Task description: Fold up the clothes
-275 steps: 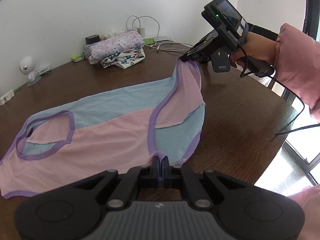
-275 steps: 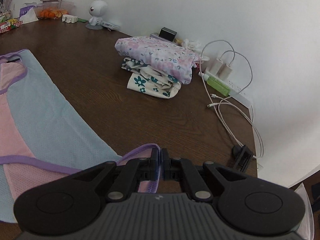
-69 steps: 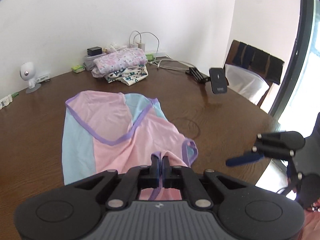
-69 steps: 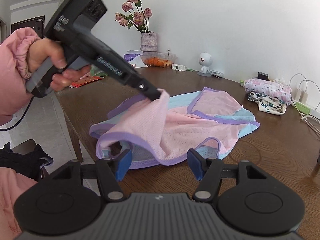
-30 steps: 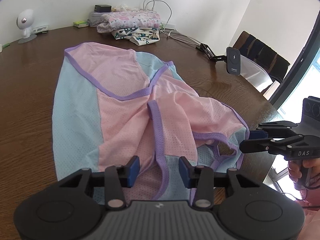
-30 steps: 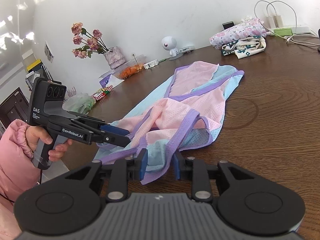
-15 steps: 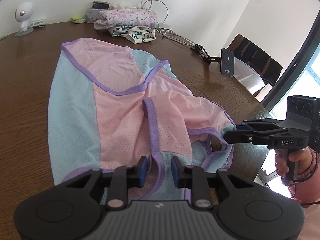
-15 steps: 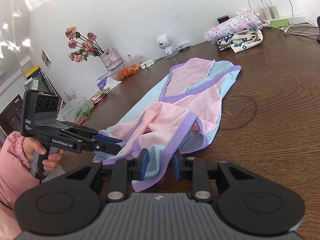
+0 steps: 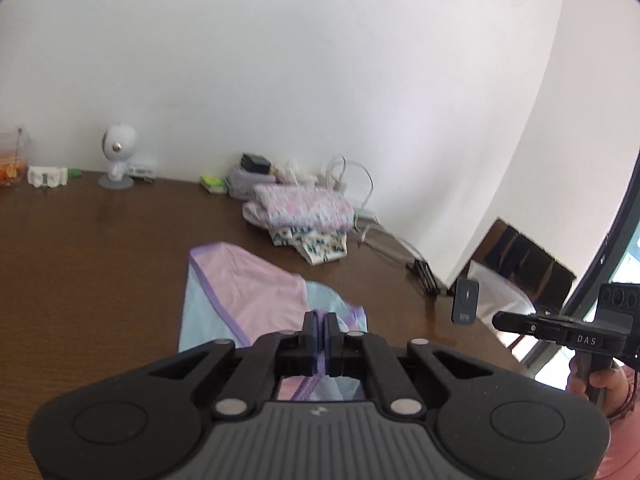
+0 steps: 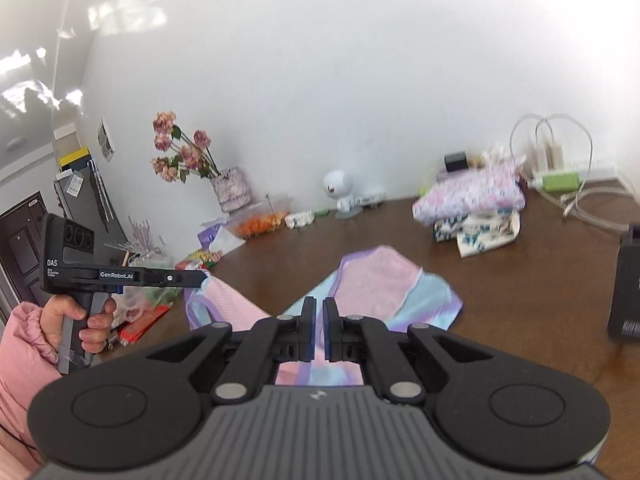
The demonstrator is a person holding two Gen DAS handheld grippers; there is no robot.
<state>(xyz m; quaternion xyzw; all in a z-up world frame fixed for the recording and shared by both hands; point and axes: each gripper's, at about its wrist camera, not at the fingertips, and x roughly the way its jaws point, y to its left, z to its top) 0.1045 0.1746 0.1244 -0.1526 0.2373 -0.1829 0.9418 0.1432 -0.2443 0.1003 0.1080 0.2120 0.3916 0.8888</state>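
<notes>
Mesh fabric in pink, pale blue and purple trim fills the middle of both views — the garment point(image 9: 248, 292), a soft perforated knit with a ribbed purple binding, lies partly on the dark wood-grain table point(image 9: 80, 264) and partly lifted toward us. Our left gripper point(image 9: 321, 326) has its jaws clenched on a strip of that purple edging; from the right wrist view we see the same gripper point(image 10: 202, 278) holding a raised pink corner up off the tabletop. Our right gripper point(image 10: 315, 320) has its black fingers drawn nearly together with only a thin slit between them, and pink and blue cloth shows directly under them, so it appears to be gripping the garment's edge too.

Farther back, near the white wall, sits a folded stack of clothes point(image 10: 472, 208) — floral lilac on top, cream with teal print beneath. Beside the stack, white cables point(image 10: 552, 148) loop up the wall. A small round white camera point(image 9: 118, 156) stands on its disc base, and a vase of dried roses point(image 10: 192, 160) stands at the table's far end.
</notes>
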